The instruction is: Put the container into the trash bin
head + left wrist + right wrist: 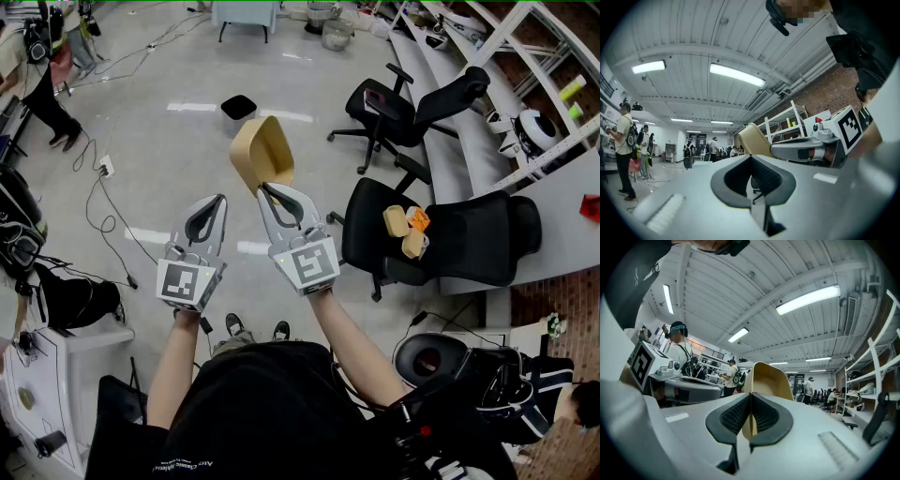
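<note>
My right gripper (268,191) is shut on the rim of a tan paper container (261,155) and holds it up over the floor with its open side facing up and to the right. In the right gripper view the container (768,379) rises from between the closed pads of the right gripper (750,399). My left gripper (217,200) hangs just left of it, shut and empty. The left gripper view shows its own jaws (751,158) together, with the container (753,139) off to the right. A small black bin (238,106) stands on the floor farther ahead.
A black office chair (441,239) at the right carries more tan containers (406,232); a second chair (412,105) stands behind it. White shelving (525,84) runs along the right. A round black tub (427,359) sits at the lower right. Cables (103,169) lie on the floor at the left, where people stand.
</note>
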The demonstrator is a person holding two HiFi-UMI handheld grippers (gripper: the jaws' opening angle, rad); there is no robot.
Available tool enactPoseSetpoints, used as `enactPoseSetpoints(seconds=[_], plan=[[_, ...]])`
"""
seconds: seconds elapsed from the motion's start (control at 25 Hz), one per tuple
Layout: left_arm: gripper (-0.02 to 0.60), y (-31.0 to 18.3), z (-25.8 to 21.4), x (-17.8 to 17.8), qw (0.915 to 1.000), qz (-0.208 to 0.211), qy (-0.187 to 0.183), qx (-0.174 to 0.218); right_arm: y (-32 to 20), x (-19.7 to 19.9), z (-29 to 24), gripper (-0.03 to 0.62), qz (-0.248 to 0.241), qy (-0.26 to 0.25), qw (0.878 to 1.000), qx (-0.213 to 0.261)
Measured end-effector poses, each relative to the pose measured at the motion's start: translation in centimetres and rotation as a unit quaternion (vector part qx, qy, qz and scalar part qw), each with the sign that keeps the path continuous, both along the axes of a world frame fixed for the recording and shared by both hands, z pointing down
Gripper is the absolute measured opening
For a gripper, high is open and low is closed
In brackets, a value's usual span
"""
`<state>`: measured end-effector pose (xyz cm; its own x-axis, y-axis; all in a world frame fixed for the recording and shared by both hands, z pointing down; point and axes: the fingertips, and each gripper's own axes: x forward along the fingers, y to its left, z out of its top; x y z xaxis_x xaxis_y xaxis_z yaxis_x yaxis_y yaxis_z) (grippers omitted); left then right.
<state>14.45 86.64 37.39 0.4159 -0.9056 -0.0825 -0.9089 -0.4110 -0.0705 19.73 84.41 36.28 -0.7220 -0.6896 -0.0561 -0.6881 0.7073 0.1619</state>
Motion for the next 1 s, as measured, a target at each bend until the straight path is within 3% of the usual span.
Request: enactPoseSetpoints(seconds=[0.28,0.52,0.68,1.0], plan=[[0.000,-2.3,0.7,-1.0,0.9998,0.016,0.006,0.005,-1.7,1.8,0.1,0.029,0.023,-0.021,0.999,-0.016],[0.000,-4.2,1.4,-3.4,0.9994,0.026,0.018,-0.011,-2.9,-0.5,0.8,0.031,0.028,-0.022,0.999,-0.023],[0.000,-5.5,1.7,-4.9,0.9992,0.030,0.025,0.003,-3.9,-2.0,1.0,0.031,0.034,-0.018,0.999,-0.026],[0.000,-10.6,2.8,-5.2,0.9993,0.027,0.024,-0.013,-9.3,-3.2,2.5,0.031,0.023,-0.028,0.998,-0.044]])
